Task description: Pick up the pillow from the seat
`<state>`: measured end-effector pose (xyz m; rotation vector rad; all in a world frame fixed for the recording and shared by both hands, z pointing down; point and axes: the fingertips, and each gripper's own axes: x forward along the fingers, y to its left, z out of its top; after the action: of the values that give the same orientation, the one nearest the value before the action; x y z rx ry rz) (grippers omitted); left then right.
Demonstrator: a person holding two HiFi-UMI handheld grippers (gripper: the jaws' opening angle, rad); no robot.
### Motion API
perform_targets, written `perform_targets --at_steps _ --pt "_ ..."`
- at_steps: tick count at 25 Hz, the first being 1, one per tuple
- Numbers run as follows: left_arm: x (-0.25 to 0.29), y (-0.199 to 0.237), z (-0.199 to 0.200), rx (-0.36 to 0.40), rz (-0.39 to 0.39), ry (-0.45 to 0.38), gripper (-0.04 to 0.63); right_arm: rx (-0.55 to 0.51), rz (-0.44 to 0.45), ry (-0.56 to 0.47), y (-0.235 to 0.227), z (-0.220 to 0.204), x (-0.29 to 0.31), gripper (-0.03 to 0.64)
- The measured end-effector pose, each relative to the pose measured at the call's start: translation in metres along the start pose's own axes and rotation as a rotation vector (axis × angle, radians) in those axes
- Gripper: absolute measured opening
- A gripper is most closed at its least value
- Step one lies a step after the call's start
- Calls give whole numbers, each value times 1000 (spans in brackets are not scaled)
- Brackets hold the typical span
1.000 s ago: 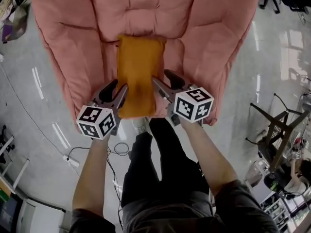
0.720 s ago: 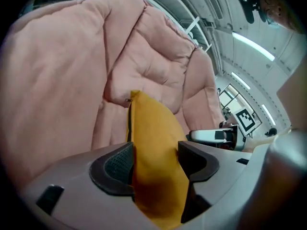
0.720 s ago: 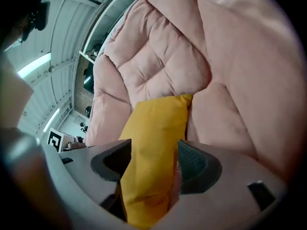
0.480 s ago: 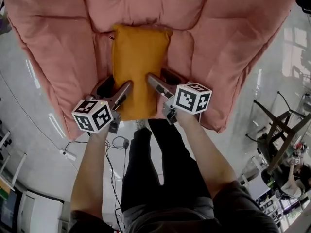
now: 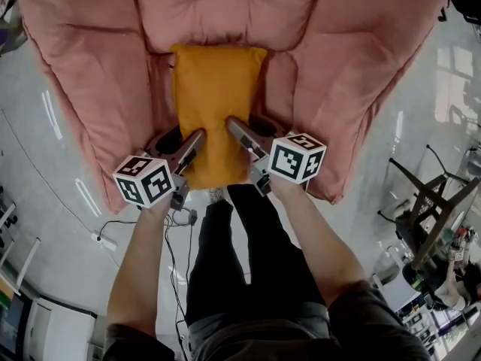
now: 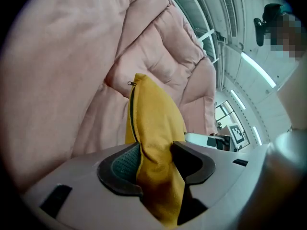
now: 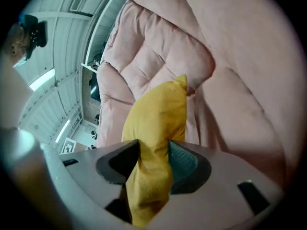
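while the pillow lies on the chair seat, against the backrest, we hold its near end from both sides: left gripper and right gripper, jaws just closing in, each clamp a fold of its fabric.

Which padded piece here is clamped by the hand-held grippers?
The mustard-yellow pillow: the left hand-held gripper and right hand-held gripper have just been closing their jaws on its near end. The pink seat cushion lies ungripped.
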<state>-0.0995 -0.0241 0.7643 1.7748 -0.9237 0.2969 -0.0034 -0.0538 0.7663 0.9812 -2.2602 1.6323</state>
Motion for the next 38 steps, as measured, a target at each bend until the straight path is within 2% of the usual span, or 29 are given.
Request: perform_targets --at_steps 3,6,12,18,30,38 --pt "-12 -17 16 -2 -17 -54 213 -79 -5 -34 23 23 -11 192" --pt "-31 -41 33 28 -32 -88 209 -141 -1 -57 53 42 -29 190" --pt "-74 -122 67 138 -63 -138 206 -219 23 -135 117 80 -97 190" --pt "-133 -189 128 239 -78 -213 204 -296 56 -226 201 133 -141 189" --pt "-246 -350 202 424 -62 -423 202 -502 170 -390 354 214 -267 189" --pt "-301 -426 239 524 -64 -543 198 -601 220 -501 430 252 -326 187"
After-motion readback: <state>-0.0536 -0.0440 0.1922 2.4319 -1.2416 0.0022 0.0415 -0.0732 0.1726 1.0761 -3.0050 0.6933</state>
